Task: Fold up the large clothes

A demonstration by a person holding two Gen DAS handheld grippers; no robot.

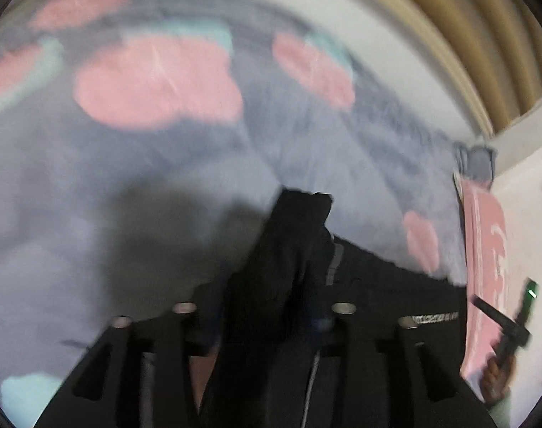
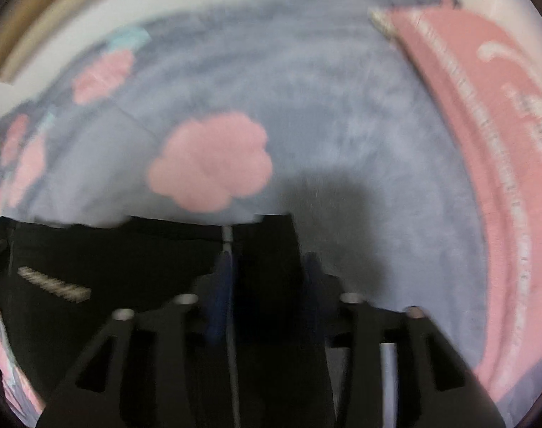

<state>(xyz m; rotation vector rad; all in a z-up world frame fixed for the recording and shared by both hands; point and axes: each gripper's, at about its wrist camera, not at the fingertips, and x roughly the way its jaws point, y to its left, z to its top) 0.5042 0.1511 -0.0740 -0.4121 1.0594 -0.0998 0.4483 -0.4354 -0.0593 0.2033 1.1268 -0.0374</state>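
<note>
A black garment with a zipper and a small light label (image 1: 378,285) lies on a grey-blue blanket with pink clouds (image 1: 157,82). My left gripper (image 1: 271,306) is shut on a bunched edge of the black garment and lifts it. My right gripper (image 2: 267,274) is shut on the garment's (image 2: 110,267) top edge beside the zipper (image 2: 228,239). The right gripper (image 1: 513,324) also shows in the left wrist view at the far right. Both views are motion-blurred.
A pink pillow (image 2: 485,142) lies along the blanket's (image 2: 306,107) right side. A white wall and beige curtain (image 1: 467,35) stand behind the bed.
</note>
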